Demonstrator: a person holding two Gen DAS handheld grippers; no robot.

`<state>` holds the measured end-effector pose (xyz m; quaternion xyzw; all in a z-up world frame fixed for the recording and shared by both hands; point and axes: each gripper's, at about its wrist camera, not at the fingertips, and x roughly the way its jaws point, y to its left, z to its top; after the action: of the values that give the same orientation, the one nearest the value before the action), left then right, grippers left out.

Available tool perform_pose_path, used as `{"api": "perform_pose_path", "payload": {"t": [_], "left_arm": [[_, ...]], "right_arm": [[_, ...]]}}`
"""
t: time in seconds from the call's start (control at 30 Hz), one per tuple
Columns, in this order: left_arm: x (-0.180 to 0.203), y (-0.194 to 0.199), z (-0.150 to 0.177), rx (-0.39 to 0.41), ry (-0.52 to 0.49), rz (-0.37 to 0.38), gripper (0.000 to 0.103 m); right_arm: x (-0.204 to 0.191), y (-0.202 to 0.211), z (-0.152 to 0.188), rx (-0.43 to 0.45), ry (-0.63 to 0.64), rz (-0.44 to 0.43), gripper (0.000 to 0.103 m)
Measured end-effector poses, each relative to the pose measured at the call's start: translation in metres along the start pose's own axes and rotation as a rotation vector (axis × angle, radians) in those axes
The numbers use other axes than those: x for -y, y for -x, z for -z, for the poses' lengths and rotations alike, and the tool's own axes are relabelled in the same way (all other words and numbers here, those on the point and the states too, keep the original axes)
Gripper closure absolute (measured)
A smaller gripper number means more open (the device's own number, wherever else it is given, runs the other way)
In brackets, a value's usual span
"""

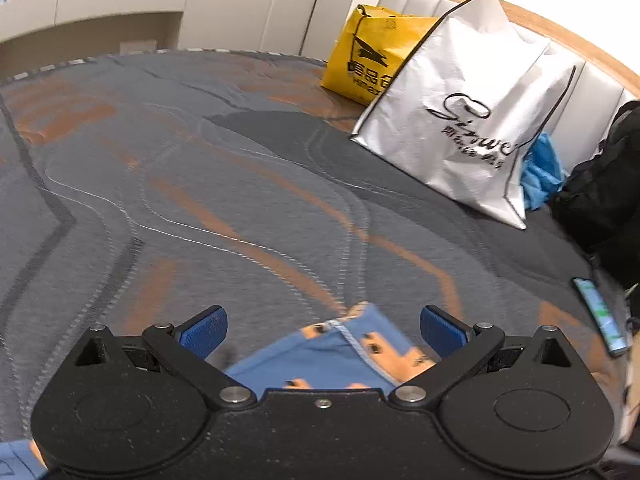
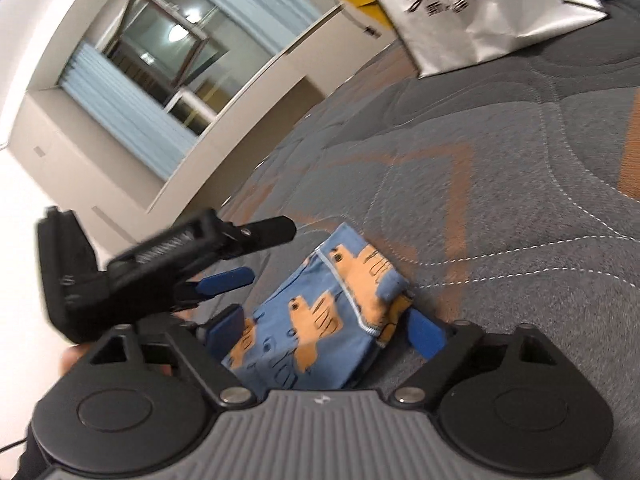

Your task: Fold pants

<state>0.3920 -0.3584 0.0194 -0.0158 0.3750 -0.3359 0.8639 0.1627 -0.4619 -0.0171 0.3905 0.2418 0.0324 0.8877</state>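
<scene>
The pants (image 2: 320, 320) are small, blue with orange animal prints, folded into a compact bundle on the grey and orange quilted mattress (image 1: 240, 184). In the left wrist view the bundle (image 1: 336, 352) lies low between the fingers of my left gripper (image 1: 324, 330), which is open and above it. My right gripper (image 2: 326, 334) is open, with its blue pads on either side of the bundle and apart from it. The left gripper (image 2: 224, 280) also shows in the right wrist view, open, just left of the pants.
A white paper bag (image 1: 468, 120) and a yellow bag (image 1: 368, 56) stand at the far side by the headboard. A blue cloth (image 1: 540, 176), a black bag (image 1: 604, 188) and a phone (image 1: 600, 316) lie at the right.
</scene>
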Motion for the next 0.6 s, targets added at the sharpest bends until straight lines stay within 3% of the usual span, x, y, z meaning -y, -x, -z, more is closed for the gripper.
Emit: {"api": "perform_pose_path", "payload": {"t": [0.1,0.2,0.33,0.47,0.6], "left_arm": [[0.001,0.004,-0.006,-0.018,0.017,0.054,0.001],[-0.001,0.007,-0.010,-0.062,0.037,0.131,0.001],[-0.009,0.004,-0.011,-0.130,0.121,0.204,0.005],[-0.011,0.001,-0.008,-0.169,0.162,0.183,0.007],[-0.011,0.001,-0.004,-0.189,0.173,0.179,0.008]], "right_arm": [[-0.001,-0.003,0.002,0.022,0.014,0.078,0.061],[-0.004,-0.004,0.005,0.036,0.080,0.142,0.083],[-0.040,-0.005,0.018,0.065,0.393,0.191,0.087],[-0.090,-0.016,0.058,0.115,0.835,0.296,0.087],[-0.117,-0.036,0.098,0.079,1.142,0.354,0.087]]}}
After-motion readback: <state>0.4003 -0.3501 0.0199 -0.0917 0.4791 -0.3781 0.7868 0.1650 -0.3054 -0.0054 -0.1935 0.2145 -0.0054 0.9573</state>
